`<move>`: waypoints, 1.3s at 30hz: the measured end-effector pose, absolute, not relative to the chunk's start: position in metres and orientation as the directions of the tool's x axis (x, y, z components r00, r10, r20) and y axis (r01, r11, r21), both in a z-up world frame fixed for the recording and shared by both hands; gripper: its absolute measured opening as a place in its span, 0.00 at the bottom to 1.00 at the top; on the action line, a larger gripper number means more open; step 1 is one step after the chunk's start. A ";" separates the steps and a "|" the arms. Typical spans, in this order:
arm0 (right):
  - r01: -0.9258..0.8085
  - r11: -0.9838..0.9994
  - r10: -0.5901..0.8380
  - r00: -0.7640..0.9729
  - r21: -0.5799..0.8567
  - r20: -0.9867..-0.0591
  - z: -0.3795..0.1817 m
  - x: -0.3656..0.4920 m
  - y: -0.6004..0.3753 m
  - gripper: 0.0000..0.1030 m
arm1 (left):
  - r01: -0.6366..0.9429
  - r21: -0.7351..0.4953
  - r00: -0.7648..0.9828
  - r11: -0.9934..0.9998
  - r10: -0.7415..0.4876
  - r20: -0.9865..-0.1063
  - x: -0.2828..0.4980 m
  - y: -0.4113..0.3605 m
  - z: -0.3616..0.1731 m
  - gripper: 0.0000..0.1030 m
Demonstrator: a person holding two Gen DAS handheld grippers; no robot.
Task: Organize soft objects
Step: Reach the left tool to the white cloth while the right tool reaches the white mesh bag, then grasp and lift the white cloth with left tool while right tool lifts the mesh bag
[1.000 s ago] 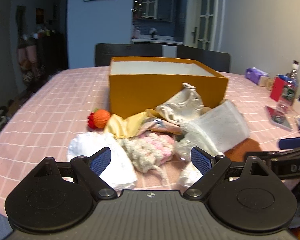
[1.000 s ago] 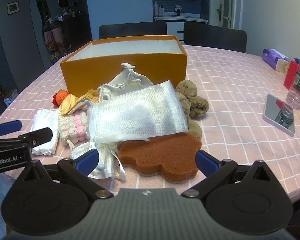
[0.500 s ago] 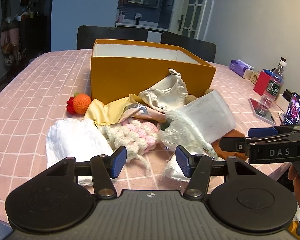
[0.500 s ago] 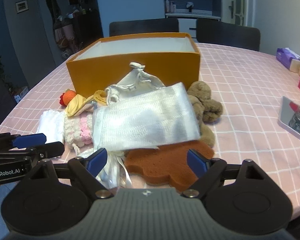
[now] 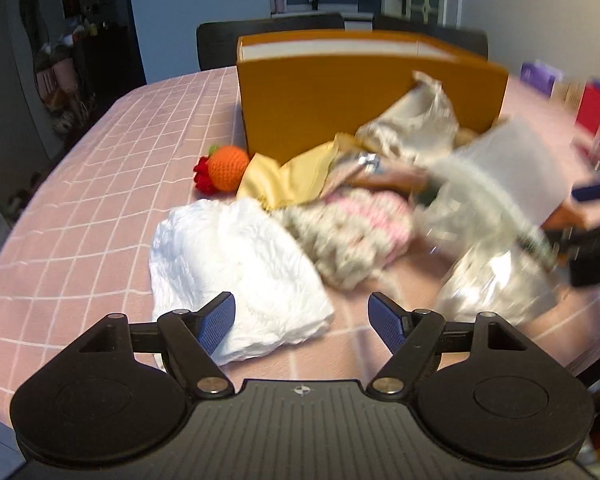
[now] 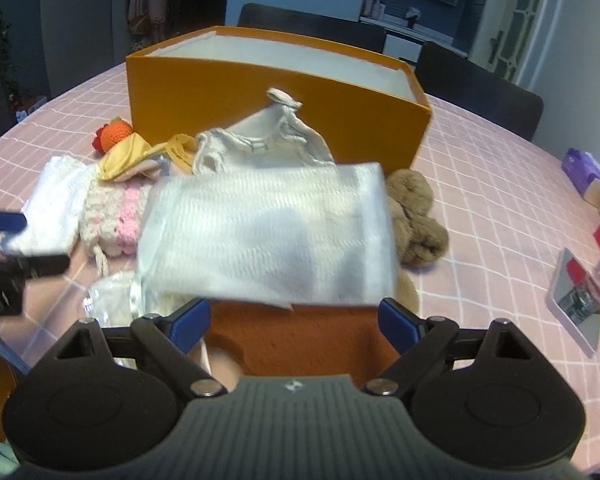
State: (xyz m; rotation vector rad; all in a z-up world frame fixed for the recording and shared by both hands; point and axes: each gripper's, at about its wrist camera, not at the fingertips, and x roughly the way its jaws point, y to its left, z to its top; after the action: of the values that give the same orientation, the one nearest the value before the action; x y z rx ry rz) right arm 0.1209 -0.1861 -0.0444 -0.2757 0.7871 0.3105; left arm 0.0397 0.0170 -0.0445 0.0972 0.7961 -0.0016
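- Both grippers have dropped closer to the heap of soft things than a second ago; the orange box (image 6: 276,96) now stands higher in each view.
- Left gripper (image 5: 302,320): its jaws have just been opening and stand wide, with a corner of the crumpled white cloth (image 5: 236,276) lying under the gap; the pads do not press on it.
- Right gripper (image 6: 294,322): jaws have just been opening too, spread wide over the brown sponge (image 6: 296,340), nothing gripped.
- White mesh pouch (image 6: 268,236) lies across the sponge's far edge.
- Pink-and-cream knit piece (image 5: 352,236) sits between cloth and pouch.
- Crocheted orange fruit (image 5: 226,168) rests beside the box's near corner.
- Brown plush (image 6: 416,220) lies right of the pouch.
- All on the pink checked tablecloth (image 5: 100,208).
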 end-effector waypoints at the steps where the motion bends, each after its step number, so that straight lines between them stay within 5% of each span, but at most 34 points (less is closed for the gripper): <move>1: -0.378 0.916 0.171 0.669 -0.133 -0.724 -0.044 0.123 -0.184 0.87 | 0.044 0.119 0.703 0.992 0.054 -0.709 0.039 0.014 -0.046 0.87; 5: -0.409 0.902 0.199 0.679 -0.139 -0.707 -0.040 0.127 -0.179 0.79 | 0.052 0.200 0.708 0.978 0.105 -0.699 0.043 0.008 -0.049 0.90; 7: -0.420 0.898 0.218 0.680 -0.129 -0.700 -0.037 0.131 -0.179 0.68 | 0.047 0.214 0.710 0.976 0.118 -0.694 0.047 0.009 -0.051 0.88; 12: -0.426 0.900 0.241 0.662 -0.092 -0.709 -0.035 0.142 -0.182 0.31 | 0.040 0.250 0.720 0.968 0.145 -0.679 0.055 0.009 -0.050 0.61; 16: -0.419 0.907 0.264 0.653 -0.048 -0.710 -0.034 0.148 -0.186 0.09 | 0.059 0.211 0.711 0.976 0.107 -0.695 0.060 0.010 -0.049 0.25; 21: -0.413 0.911 0.291 0.677 -0.021 -0.676 -0.019 0.147 -0.192 0.03 | 0.035 0.186 0.739 0.982 0.100 -0.667 0.058 0.020 -0.037 0.07; 39: -0.430 0.902 0.374 0.732 0.040 -0.569 0.031 0.144 -0.197 0.00 | 0.005 0.216 0.885 0.976 0.096 -0.455 0.056 0.041 0.045 0.05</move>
State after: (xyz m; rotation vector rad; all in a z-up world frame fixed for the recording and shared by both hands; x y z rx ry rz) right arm 0.1437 -0.1969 0.0311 -0.0972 0.6045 0.4435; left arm 0.0558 0.0412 0.0448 0.2144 0.4822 0.0479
